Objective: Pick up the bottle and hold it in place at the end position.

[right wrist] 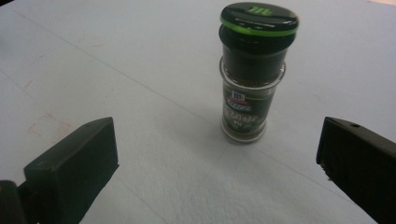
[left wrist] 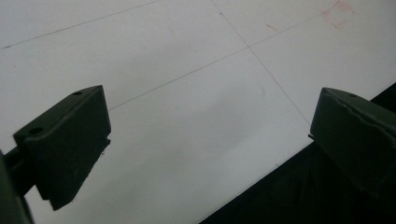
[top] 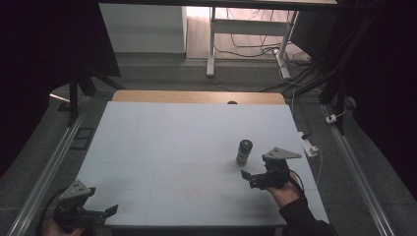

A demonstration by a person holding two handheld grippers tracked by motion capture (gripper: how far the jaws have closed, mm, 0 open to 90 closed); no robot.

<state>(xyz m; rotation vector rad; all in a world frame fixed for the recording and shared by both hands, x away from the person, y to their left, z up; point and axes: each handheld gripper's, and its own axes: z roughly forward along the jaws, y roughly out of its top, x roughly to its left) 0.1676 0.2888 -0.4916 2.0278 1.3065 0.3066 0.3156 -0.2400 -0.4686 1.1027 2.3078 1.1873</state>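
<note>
While spice jar (right wrist: 250, 88) stood upright toward right edge of table (top: 162, 142), right gripper (top: 255, 178) sat just short of it, jaws spread wide, nothing held. Left gripper (top: 93, 211) idled at near left corner, jaws likewise apart and empty. Jar judged light, rigid, smooth-walled, possibly slippery and tippy; best grip across body below green-rimmed cap (right wrist: 259, 17).

This looks like a lab or test room set up for recording. A white-covered table (top: 187, 147) stands on a grey floor between metal floor rails (top: 46, 169), with black curtains (top: 44, 49) hung on both sides. Behind it are a white desk frame (top: 212, 44), loose cables (top: 255, 49) and a power strip (top: 310, 146).
</note>
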